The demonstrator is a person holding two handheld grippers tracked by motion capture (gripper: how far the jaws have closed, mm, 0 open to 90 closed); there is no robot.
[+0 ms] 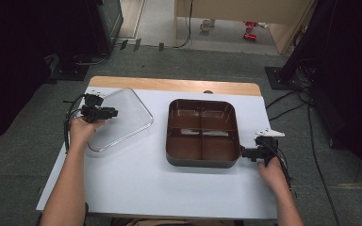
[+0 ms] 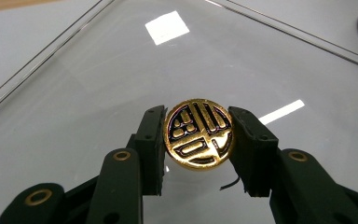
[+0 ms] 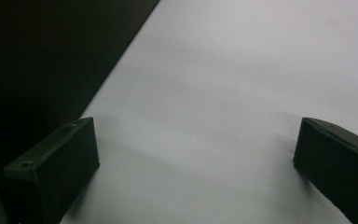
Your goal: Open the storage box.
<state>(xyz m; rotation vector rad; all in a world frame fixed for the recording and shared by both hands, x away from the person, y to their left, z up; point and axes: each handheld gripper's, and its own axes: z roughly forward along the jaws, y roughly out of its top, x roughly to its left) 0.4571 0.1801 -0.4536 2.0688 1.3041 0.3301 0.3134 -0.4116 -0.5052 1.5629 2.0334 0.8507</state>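
A clear square lid point(image 1: 128, 117) lies at the left of the table. Its round gold knob with a black pattern point(image 2: 199, 133) sits between the jaws of my left gripper point(image 2: 198, 140), which is shut on it from both sides. In the high view, my left gripper point(image 1: 112, 113) is over the lid's left part. A brown tray with several compartments point(image 1: 202, 163) stands at the table's middle. My right gripper point(image 1: 244, 153) rests on the table just beside the tray's front right corner. Its jaws stand wide open point(image 3: 196, 154) over bare tabletop, next to the tray's dark wall point(image 3: 37, 60).
The white tabletop point(image 1: 136, 183) has free room in front of the lid and tray. A wooden strip point(image 1: 169, 84) runs along the far edge. Cables trail from both grippers, and dark stands flank the table on the floor.
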